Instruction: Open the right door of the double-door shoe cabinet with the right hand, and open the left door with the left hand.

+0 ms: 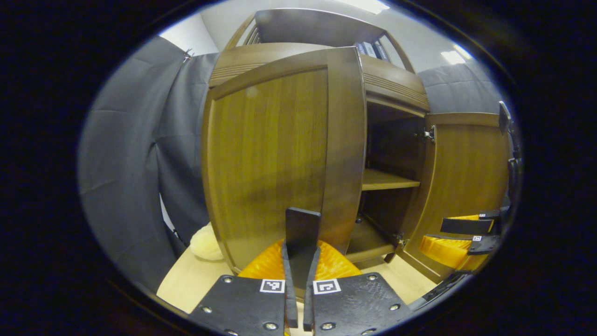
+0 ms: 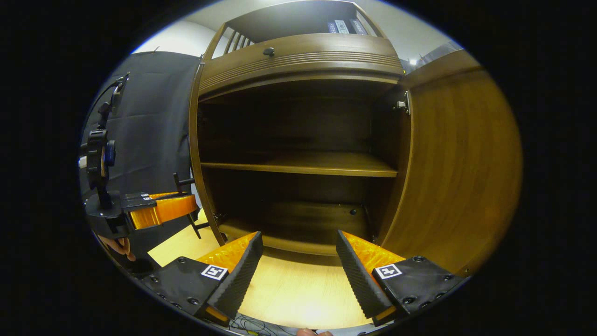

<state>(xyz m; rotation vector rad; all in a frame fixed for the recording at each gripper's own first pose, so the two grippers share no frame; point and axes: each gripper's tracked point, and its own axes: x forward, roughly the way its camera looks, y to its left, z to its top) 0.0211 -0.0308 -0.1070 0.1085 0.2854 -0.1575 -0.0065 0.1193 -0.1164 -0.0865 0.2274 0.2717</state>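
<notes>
The brown wooden shoe cabinet (image 2: 298, 60) stands with both doors swung out. In the left gripper view the left door (image 1: 270, 158) faces me, angled outward. My left gripper (image 1: 301, 247) is shut on that door's dark flat handle (image 1: 302, 224). In the right gripper view the left gripper (image 2: 158, 207) shows at the door's edge, with a hand (image 2: 116, 245) below it. The right door (image 2: 457, 154) stands wide open at the right. My right gripper (image 2: 298, 266) is open in front of the bare shelves (image 2: 298, 164), holding nothing. In the left gripper view the right gripper (image 1: 466, 233) shows by the right door (image 1: 466, 177).
A pale fluffy thing (image 1: 205, 242) lies by the cabinet's left side on the light wooden surface (image 2: 289, 289). Grey cloth (image 1: 135, 154) hangs to the left. Books (image 1: 371, 49) stand on top of the cabinet. Cables (image 2: 247, 322) lie near the front edge.
</notes>
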